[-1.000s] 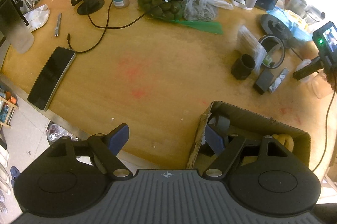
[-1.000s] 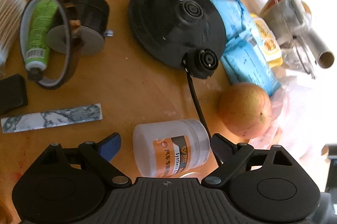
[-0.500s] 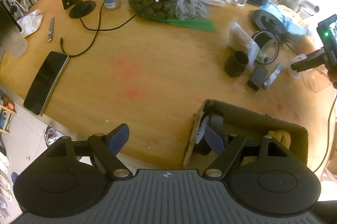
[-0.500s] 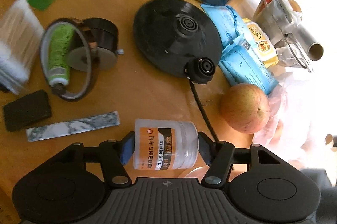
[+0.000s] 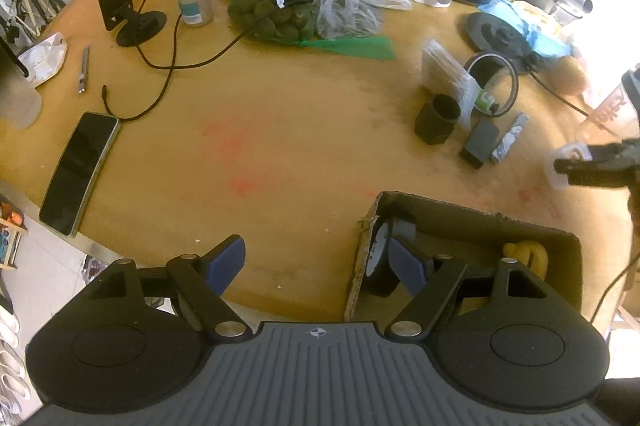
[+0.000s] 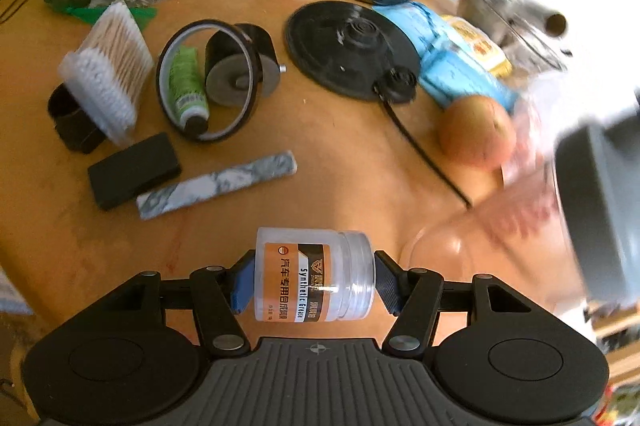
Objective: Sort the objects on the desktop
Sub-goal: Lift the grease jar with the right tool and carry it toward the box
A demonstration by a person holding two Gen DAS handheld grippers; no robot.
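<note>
My right gripper (image 6: 314, 284) is shut on a clear grease jar (image 6: 316, 266) with an orange label. It holds the jar sideways, lifted off the wooden table (image 6: 320, 162). The left wrist view shows that gripper (image 5: 592, 166) and the jar (image 5: 566, 162) at the far right, beyond a cardboard box (image 5: 472, 214). My left gripper (image 5: 316, 258) hangs open and holds nothing at the table's near edge. Its right finger is over the box's left end. A black tape roll (image 5: 378, 266) and a yellow item (image 5: 528, 254) lie in the box.
On the table lie a black block (image 6: 134, 170), a marbled strip (image 6: 216, 184), a cotton swab pack (image 6: 108, 66), a tape ring around a green tube (image 6: 188, 82), a kettle base (image 6: 352, 50) and an apple (image 6: 476, 134). A phone (image 5: 76, 170) lies at the left edge.
My right gripper closed on the grease jar, lifted it from the table and carried it away from the apple and kettle base. The left gripper stayed where it was, still open.
</note>
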